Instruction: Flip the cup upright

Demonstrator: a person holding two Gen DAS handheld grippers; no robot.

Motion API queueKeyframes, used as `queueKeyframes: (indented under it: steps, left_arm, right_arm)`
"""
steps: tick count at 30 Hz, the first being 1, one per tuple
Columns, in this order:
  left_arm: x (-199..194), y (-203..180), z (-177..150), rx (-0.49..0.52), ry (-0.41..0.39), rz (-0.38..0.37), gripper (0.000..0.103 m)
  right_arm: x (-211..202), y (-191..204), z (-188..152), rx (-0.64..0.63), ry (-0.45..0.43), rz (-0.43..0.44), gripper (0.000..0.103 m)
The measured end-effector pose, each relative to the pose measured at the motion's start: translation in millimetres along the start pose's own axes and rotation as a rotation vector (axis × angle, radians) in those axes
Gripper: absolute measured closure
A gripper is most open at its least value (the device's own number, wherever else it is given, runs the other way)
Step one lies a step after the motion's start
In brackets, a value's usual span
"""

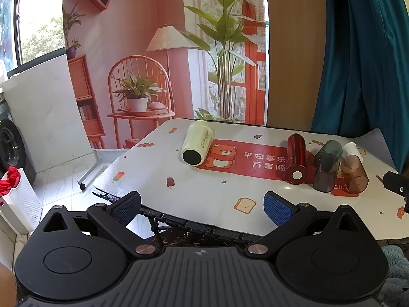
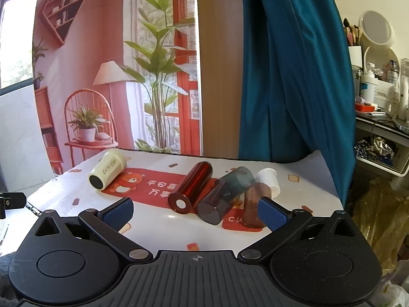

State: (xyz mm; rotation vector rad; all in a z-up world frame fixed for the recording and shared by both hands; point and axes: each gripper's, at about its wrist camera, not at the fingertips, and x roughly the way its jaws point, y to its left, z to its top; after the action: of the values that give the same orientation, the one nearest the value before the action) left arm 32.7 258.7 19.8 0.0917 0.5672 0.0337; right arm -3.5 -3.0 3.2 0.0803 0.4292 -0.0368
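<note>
Several cups lie on their sides on a white table mat. A pale green cup lies at the far left, base toward me. A red cup, a dark grey cup and a brown cup lie together at the right, with a white cup behind them. In the right wrist view they show as pale green cup, red cup, grey cup, brown cup, white cup. My left gripper is open and empty at the table's near edge. My right gripper is open and empty, short of the red and grey cups.
A printed backdrop and a teal curtain stand behind the table. A white basket sits on the floor at the left. Cluttered shelves are at the right. The right gripper's edge shows at the table's right.
</note>
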Motion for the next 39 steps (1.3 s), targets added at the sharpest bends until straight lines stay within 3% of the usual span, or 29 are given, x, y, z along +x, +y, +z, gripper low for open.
queueKeyframes:
  steps: [39]
  left_arm:
    - [2.8, 0.3, -1.6, 0.014, 0.037, -0.006, 0.0]
  right_arm:
    - [8.0, -3.6, -6.4, 0.019, 0.041, -0.004, 0.0]
